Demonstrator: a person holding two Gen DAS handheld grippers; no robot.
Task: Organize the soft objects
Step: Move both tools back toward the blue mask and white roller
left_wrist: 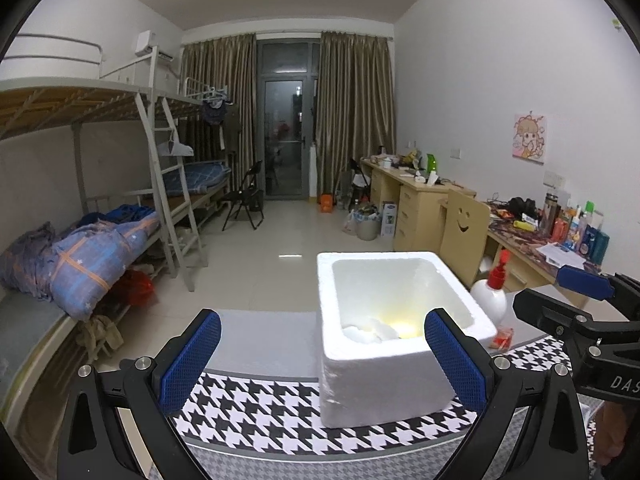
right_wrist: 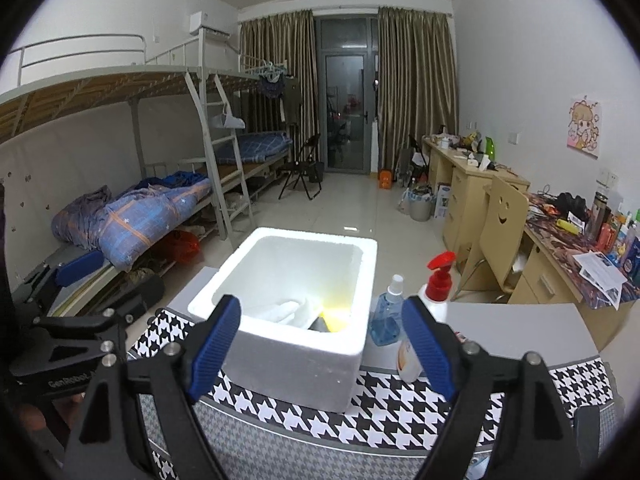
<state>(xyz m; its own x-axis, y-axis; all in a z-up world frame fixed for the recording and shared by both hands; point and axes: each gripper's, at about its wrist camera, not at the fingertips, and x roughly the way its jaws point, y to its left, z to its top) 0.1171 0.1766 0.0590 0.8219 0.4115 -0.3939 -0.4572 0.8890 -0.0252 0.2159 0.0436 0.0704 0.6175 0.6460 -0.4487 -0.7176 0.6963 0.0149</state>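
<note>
Foam box (left_wrist: 394,336), white and thick-walled, stands open-topped on the houndstooth cloth (left_wrist: 256,404) of the desk (right_wrist: 516,324); pale soft items (right_wrist: 290,312) and a yellow one lie at its bottom. Left claw (left_wrist: 322,362) is spread wide and holds nothing, the box's near left corner between its blue pads. Right claw (right_wrist: 322,346), likewise wide apart and unladen, frames the box's near wall. At 3 o'clock of the box stand a blue spray bottle (right_wrist: 387,314) and a red-capped white bottle (right_wrist: 434,292). Bunk beds (left_wrist: 100,208) occupy 9 o'clock, curtains (right_wrist: 416,84) 12 o'clock.
</note>
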